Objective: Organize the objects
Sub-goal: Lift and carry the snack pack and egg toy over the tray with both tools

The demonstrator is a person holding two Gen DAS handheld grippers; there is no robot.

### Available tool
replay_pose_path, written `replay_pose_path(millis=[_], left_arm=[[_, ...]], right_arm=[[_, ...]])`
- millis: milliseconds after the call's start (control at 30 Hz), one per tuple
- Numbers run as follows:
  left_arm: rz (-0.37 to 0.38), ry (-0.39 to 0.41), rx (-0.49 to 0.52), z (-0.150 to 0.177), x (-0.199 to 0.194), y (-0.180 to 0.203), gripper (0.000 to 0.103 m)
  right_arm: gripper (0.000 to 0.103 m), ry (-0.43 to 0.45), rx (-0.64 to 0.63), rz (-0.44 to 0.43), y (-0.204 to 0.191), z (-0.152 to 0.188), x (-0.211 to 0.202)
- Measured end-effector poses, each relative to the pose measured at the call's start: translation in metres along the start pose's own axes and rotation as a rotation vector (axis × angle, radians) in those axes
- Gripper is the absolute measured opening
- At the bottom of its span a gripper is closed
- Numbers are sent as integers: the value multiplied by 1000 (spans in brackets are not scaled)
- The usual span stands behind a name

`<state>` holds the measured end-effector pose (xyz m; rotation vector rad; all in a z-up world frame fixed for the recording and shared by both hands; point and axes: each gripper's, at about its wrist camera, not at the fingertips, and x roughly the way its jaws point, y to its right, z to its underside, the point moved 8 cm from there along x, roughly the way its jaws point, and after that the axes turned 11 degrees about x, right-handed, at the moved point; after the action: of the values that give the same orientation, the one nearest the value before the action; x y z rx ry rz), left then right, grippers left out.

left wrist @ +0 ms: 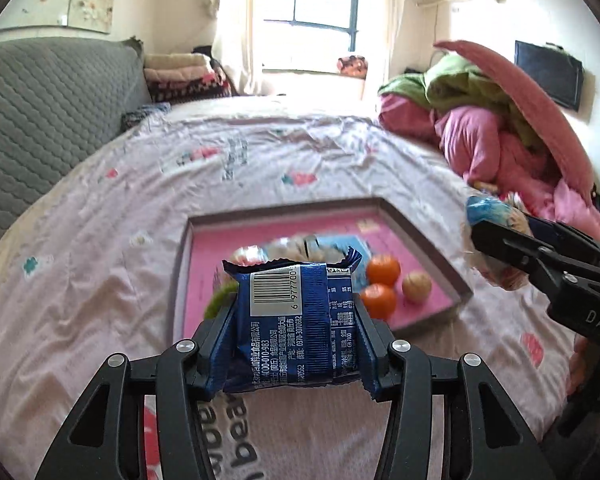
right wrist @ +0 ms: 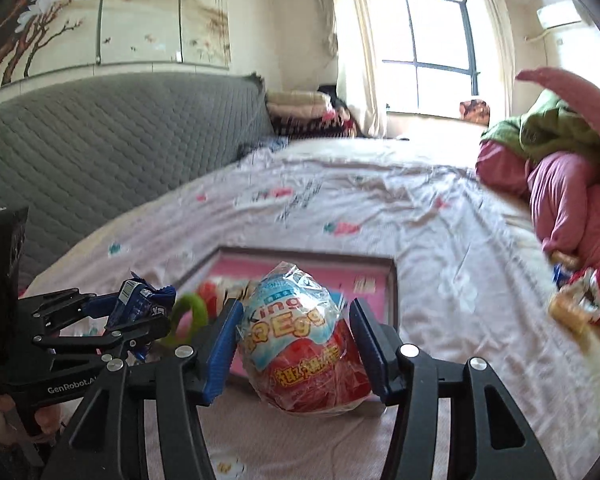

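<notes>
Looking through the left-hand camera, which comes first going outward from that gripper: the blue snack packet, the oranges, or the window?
1. Blue snack packet: clamped between the left gripper's fingers.
2. Oranges: in the pink tray just beyond, slightly right.
3. Window: far wall, past the bed.

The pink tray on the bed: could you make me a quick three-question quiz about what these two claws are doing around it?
1. True or false: the left claw is closed on a blue snack packet.
2. What does the right claw hold? A) an orange B) a wrapped toy egg C) a green ring
3. How many oranges lie in the pink tray, in the left wrist view?

Key: 1 true; 2 B; 3 two, beside a walnut-like ball.
</notes>
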<state>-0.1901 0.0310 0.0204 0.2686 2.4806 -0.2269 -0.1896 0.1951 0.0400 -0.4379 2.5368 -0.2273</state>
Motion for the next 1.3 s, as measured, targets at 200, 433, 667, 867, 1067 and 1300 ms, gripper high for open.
replay_pose_path(millis=[200, 433, 667, 867, 1067, 1300], left_arm=[[-17, 18, -30, -17, 10, -16, 53], [-52, 48, -26, -31, 16, -19, 53], [-49, 39, 45, -38, 40, -6, 53], [-26, -10, 63, -27, 57, 6, 53], [-6, -42, 54, -19, 68, 11, 53], [-10, -68, 68, -10, 75, 16, 53]], right_arm=[[55, 39, 9, 19, 9, -22, 6], [56, 65, 16, 25, 19, -38, 13], [56, 47, -36, 61, 21, -37, 32], [55, -75, -64, 67, 19, -12, 58], [56, -143, -71, 77, 23, 6, 68], [56, -197, -61, 92, 30, 22, 79]])
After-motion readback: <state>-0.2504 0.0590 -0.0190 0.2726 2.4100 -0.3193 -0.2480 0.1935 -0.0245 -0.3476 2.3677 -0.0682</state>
